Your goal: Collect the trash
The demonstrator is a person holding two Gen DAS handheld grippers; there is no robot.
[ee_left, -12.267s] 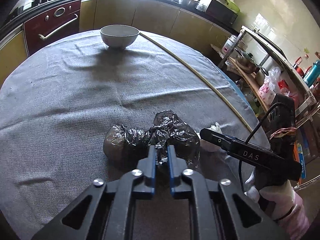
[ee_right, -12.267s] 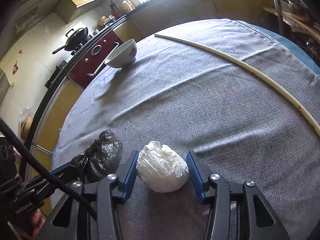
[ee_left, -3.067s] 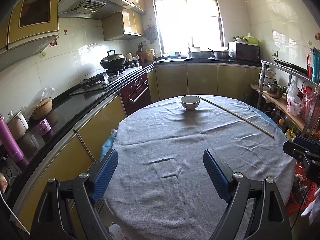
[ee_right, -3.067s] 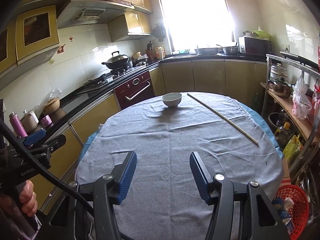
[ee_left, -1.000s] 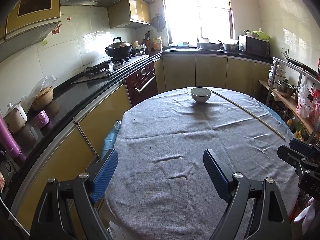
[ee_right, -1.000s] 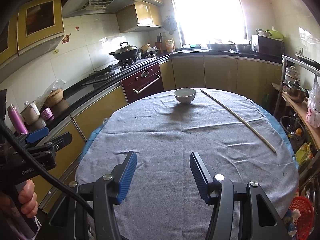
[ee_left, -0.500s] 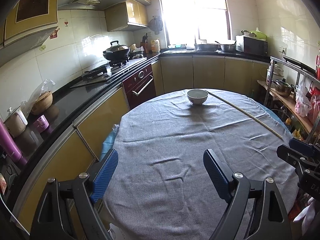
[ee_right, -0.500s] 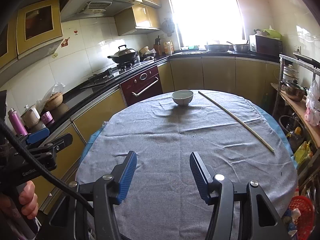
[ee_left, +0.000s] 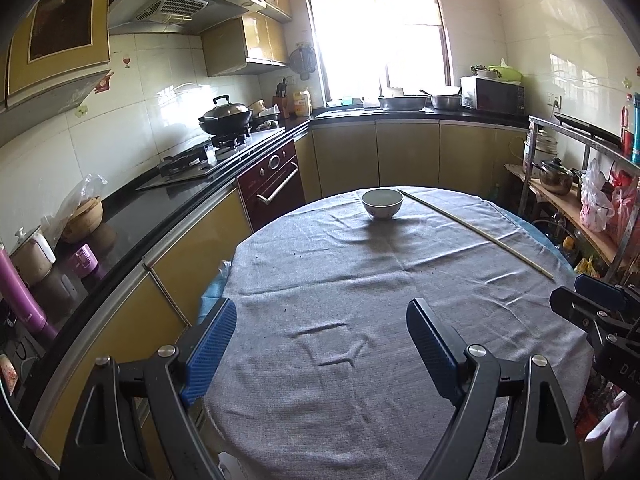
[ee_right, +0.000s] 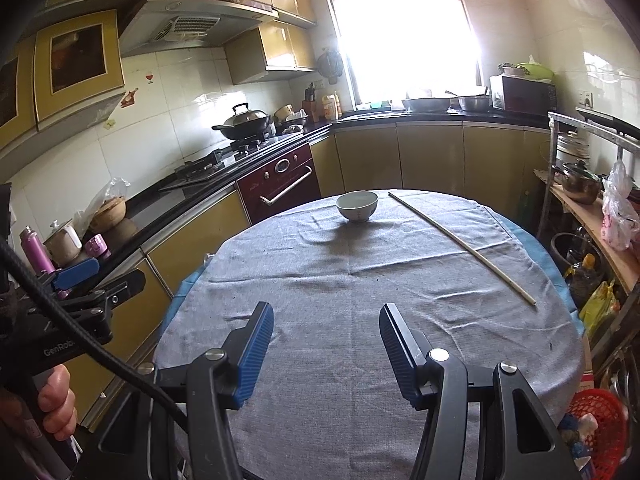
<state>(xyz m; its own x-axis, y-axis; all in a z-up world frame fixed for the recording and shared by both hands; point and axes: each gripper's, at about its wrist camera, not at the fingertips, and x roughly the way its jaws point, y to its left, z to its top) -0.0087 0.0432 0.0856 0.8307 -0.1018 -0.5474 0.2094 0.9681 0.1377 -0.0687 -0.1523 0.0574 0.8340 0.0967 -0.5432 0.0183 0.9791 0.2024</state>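
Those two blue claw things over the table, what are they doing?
A person holds a gripper in each hand, tidying trash off the table. Right now the left gripper and the right gripper both hang open over the near edge of the grey cloth, holding nothing. Only a white bowl and a long thin stick sit on the far side. A red basket with bits inside stands on the floor by the table.

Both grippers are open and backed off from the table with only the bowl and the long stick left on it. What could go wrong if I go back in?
The stick lies long across the cloth near the table's right edge; nudging one end could swing it off. The tablecloth is loose and wrinkled, so a low left gripper or right gripper could snag it and drag the bowl.
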